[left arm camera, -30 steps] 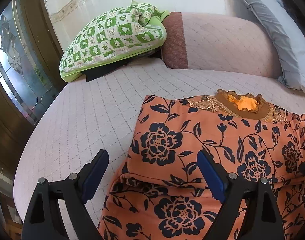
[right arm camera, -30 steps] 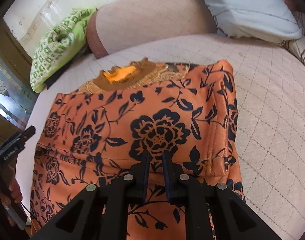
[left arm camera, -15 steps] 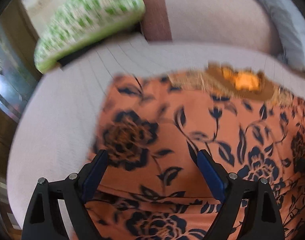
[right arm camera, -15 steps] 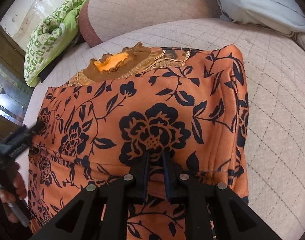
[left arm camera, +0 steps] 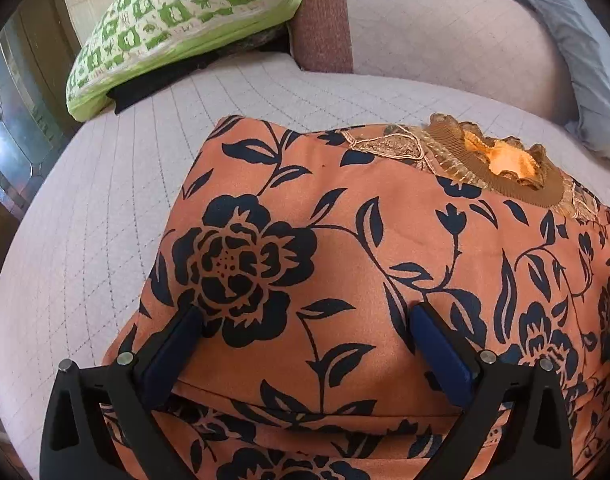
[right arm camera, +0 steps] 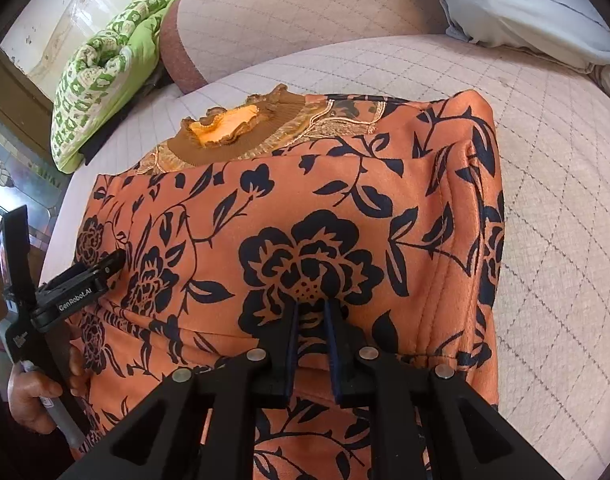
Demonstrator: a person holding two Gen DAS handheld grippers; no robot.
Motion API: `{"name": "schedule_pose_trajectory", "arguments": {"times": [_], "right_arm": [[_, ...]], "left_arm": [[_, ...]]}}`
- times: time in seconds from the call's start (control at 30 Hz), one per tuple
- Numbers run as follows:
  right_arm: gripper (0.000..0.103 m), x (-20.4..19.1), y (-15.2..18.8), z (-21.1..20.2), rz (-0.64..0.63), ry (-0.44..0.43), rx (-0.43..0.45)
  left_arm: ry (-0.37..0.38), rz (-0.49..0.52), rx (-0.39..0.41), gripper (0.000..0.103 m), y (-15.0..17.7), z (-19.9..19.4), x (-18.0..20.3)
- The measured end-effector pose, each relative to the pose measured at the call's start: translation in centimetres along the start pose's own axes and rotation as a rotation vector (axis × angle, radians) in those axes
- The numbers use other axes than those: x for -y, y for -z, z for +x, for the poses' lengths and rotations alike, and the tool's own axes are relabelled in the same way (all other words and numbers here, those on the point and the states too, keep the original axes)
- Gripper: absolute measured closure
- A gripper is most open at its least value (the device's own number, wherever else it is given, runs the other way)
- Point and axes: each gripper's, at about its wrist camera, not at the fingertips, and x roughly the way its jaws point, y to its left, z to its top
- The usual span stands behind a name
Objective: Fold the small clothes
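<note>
the orange floral garment (left arm camera: 345, 248) lies folded on the quilted bed (left arm camera: 105, 200). the left gripper (left arm camera: 305, 320), jaws just opened wide, rests on its fold. the right gripper (right arm camera: 312, 312), nearly pressed together, pinches the folded edge, probably to hold the layers aligned.

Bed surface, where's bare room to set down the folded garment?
Bare quilt lies between the orange floral garment and green pillow; more right of it, below the grey pillow. The middle is covered.
</note>
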Motion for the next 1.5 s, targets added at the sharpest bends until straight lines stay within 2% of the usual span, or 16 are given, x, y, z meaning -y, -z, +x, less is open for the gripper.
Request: {"name": "schedule_pose_trajectory", "arguments": {"times": [0.07,0.17,0.23,0.33,0.47,0.53,0.77,1.07,1.3,1.5], "right_arm": [[0.087,0.1,0.1,-0.1,0.003,-0.001,0.005],[0.087,0.2,0.3,-0.2,0.005,-0.002,0.01],[0.087,0.3,0.3,-0.5,0.013,-0.005,0.019],[0.087,0.1,0.2,-1.2,0.019,0.008,0.039],[0.087,-0.7,-0.1,-3.2,-0.035,0.089,0.158],[0.087,-0.7,-0.1,-3.9,-0.034,0.101,0.194],[0.087,-0.5,-0.2,-3.6,-0.018,0.11,0.183],[0.087,-0.8,0.0,-3.0,-0.023,0.106,0.169],[0.087,-0.9,-0.1,-3.1,-0.026,0.099,0.18],[0.087,-1.7,0.1,-3.9,-0.066,0.069,0.229]], "left_arm": [[-0.001,0.002,0.007,0.0,0.1,-0.1,0.0],[0.013,-0.003,-0.045,0.0,-0.7,-0.3,-0.2],[-0.002,-0.002,-0.044,0.0,-1.0,-0.8,-0.3],[-0.038,0.015,0.024,0.0,-1.2,-2.6,0.3],[0.001,0.0,0.115,0.0,-1.7,-5.5,0.7],[0.007,0.003,0.141,0.0,-1.7,-6.5,1.0],[0.034,0.022,0.186,0.0,-1.5,-8.4,1.6],[0.048,0.039,0.201,0.0,-1.2,-8.8,2.6],[0.071,0.05,0.217,0.0,-1.0,-9.7,3.3],[0.073,0.026,0.264,0.0,-0.9,-11.9,3.1]]}}
